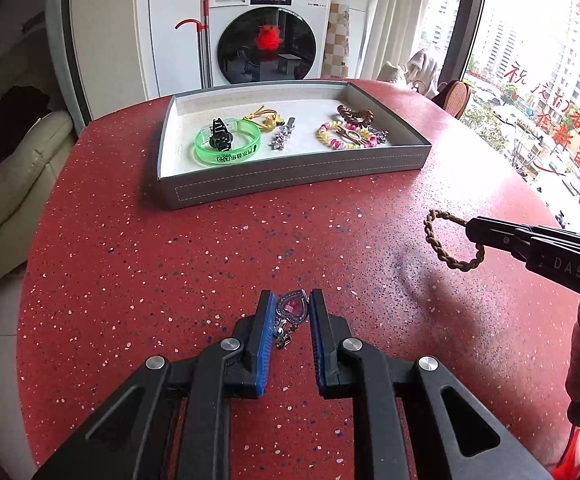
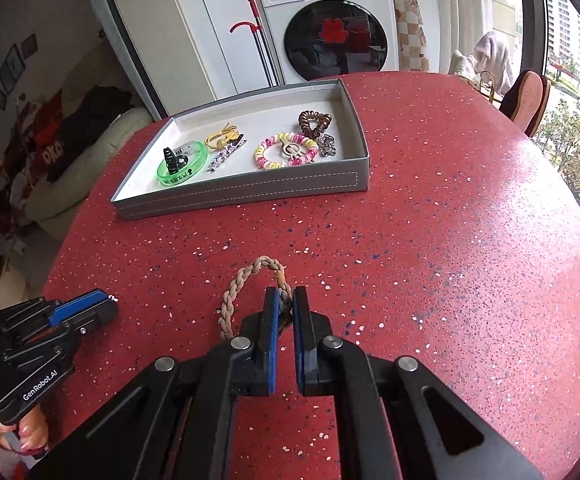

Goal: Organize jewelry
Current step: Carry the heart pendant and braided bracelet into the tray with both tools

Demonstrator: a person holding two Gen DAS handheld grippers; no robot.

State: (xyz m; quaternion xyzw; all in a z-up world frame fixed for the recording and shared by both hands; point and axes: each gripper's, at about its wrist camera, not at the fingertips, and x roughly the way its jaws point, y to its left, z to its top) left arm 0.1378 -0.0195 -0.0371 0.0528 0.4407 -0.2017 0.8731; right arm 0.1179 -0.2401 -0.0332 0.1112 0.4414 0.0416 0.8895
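Red speckled table (image 1: 170,260) fills both views, with a washing machine (image 1: 268,36) behind. Both grippers hold something. The left gripper (image 1: 291,308) pinches a heart charm (image 1: 291,307), and the right gripper (image 2: 286,308) pinches a braided rope bracelet (image 2: 250,280) (its loop sticks out to the left). The grey tray (image 1: 290,184) of jewelry sits straight ahead, past both jaws, and looks about equally near to each.

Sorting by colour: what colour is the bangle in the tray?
Clear bright green bangle, best in the left wrist view.
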